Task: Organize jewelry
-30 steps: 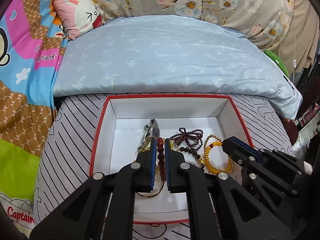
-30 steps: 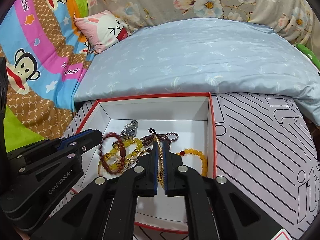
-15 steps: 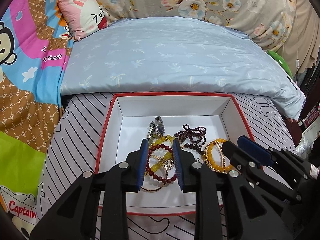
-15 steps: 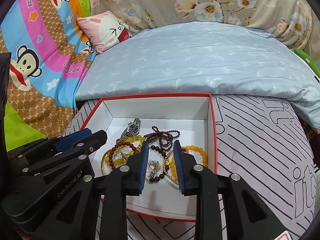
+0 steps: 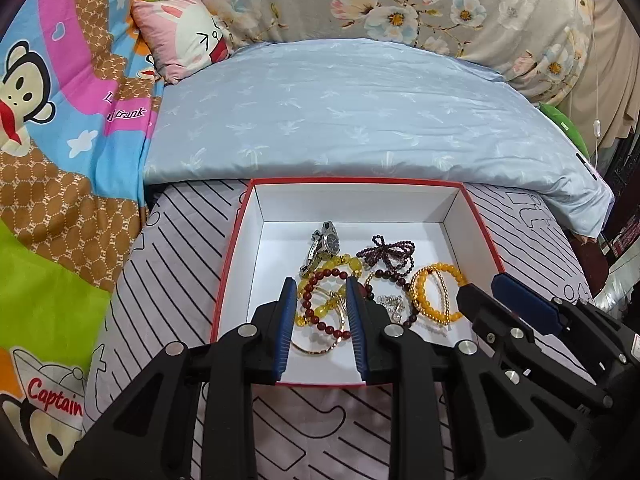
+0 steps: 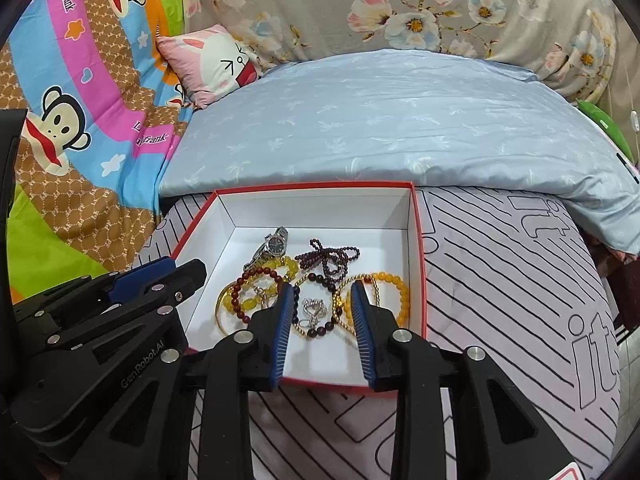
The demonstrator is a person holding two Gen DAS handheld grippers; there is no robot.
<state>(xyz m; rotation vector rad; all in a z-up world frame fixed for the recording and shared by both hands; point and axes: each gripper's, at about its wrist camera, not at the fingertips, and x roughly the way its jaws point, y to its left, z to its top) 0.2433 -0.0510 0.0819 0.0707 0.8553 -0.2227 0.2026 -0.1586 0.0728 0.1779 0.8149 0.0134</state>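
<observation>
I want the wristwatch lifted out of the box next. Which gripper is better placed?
Left, probably. The left gripper sits open, nearly straight below the wristwatch; the right gripper is further right, jaws opening.

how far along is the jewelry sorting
Looks nearly done: the watch, bead bracelets and bangle all lie inside the box. Nothing is in hand: the left gripper is open and empty, and the right gripper's jaws are opening, empty too. Left: untangling the overlapping pieces, perhaps.
</observation>
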